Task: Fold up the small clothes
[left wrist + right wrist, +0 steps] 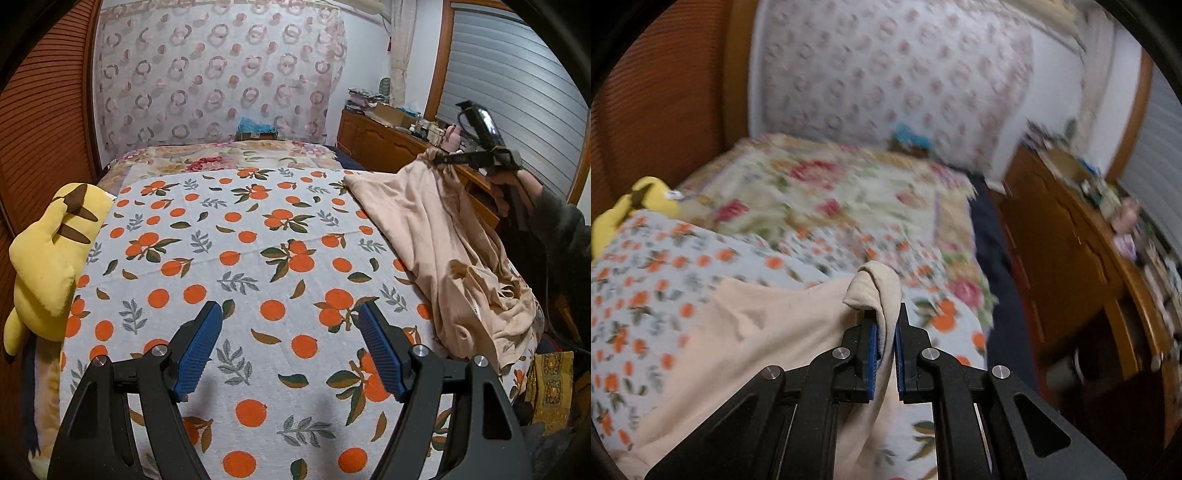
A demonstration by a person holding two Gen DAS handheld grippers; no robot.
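From my left wrist, my left gripper (pixel 290 325) hangs with jaws wide over the orange-print bedspread (pixel 236 236); the beige garment (pixel 443 236) lies crumpled at three o'clock, lifted by my right gripper (pixel 439 158).

From my right wrist, my right gripper (pixel 886 325) has jaws narrow, pinching the garment's edge (pixel 875 288). I judge no fold made yet.

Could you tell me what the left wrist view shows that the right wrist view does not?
Only the left wrist view shows the open left claw over the orange-print sheet, and the right claw from outside, lifting the beige garment. Only the right wrist view shows the cloth pinched between the blue pads. Both share the yellow plush toy.
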